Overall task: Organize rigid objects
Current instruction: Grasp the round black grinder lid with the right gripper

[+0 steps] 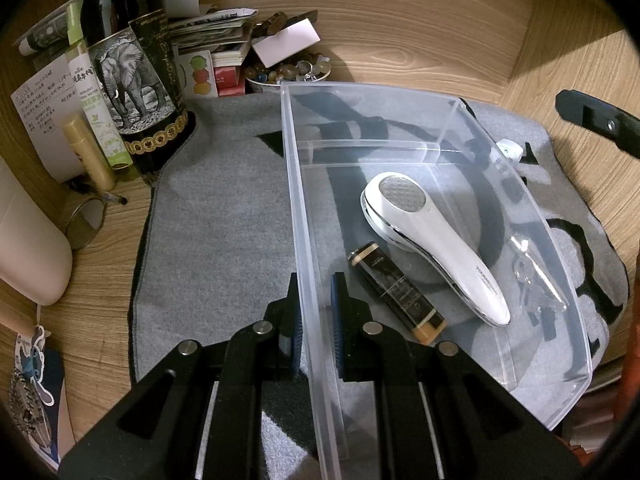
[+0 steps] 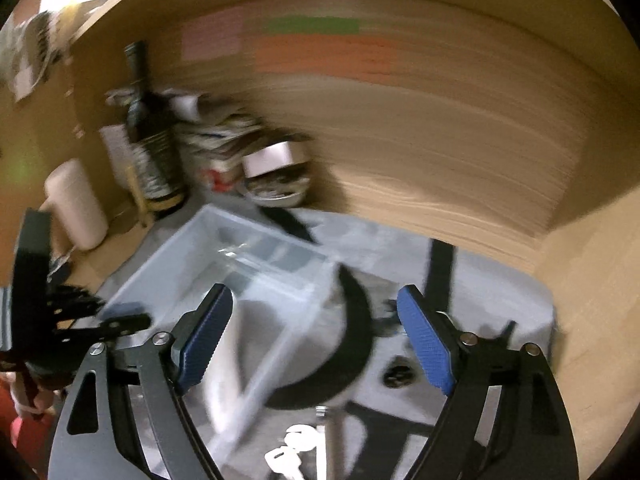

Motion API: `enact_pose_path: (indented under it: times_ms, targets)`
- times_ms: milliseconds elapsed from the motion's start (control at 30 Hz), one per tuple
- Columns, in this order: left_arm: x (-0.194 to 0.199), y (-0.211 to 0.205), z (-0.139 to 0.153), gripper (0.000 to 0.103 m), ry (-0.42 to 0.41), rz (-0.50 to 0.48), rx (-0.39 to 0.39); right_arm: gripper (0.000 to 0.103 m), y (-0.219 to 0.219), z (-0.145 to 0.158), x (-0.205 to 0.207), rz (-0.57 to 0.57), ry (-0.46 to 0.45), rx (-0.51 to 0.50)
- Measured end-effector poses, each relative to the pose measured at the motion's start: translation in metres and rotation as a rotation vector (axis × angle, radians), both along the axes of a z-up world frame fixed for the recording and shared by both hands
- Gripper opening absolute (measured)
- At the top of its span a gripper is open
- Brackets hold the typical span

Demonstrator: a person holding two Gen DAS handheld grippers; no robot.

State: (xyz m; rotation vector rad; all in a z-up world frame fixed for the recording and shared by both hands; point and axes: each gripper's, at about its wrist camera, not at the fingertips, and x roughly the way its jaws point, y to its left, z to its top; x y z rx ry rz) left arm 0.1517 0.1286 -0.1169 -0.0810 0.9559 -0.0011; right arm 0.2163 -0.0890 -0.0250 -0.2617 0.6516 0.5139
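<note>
Biggest thing on the wooden surface (image 1: pixel 400 20) is the grey mat (image 1: pixel 224 220), and on it sits the clear plastic bin (image 1: pixel 400 152), light, stiff and slick-walled. The left gripper (image 1: pixel 316 312) is clenched on the bin's near wall, one finger inside, one outside, a sensible hold on that thin rim. Inside lie the white handheld device (image 1: pixel 432 244), smooth and rounded, best taken round its narrow handle, then the black-and-gold tube (image 1: pixel 396 292), and a small clear clip (image 1: pixel 536 276), probably brittle. The right gripper (image 2: pixel 316 340) hangs above the mat, fingers released, nothing between them. A wine bottle (image 1: pixel 128 64) and paper clutter crowd the back left, well clear of the bin.
</note>
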Motion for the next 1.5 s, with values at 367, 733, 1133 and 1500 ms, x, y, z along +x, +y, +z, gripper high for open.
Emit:
enact_pose_path:
  times_ms: [367,733,1133,1500]
  targets:
    - [0.000,0.000,0.000,0.011,0.001,0.000,0.001,0.083,-0.051,-0.046,0.045,-0.177,0.115,-0.027]
    - [0.000,0.000,0.000,0.011,0.002,0.000,0.005,0.070,-0.048,-0.100,0.055,-0.139,0.259,-0.045]
    - [0.000,0.000,0.000,0.011,0.002,-0.005,0.007,0.031,-0.050,-0.104,0.053,-0.128,0.262,-0.029]
    - [0.000,-0.001,0.000,0.011,0.002,-0.005,0.008,0.031,-0.039,-0.063,0.033,-0.073,0.165,0.014]
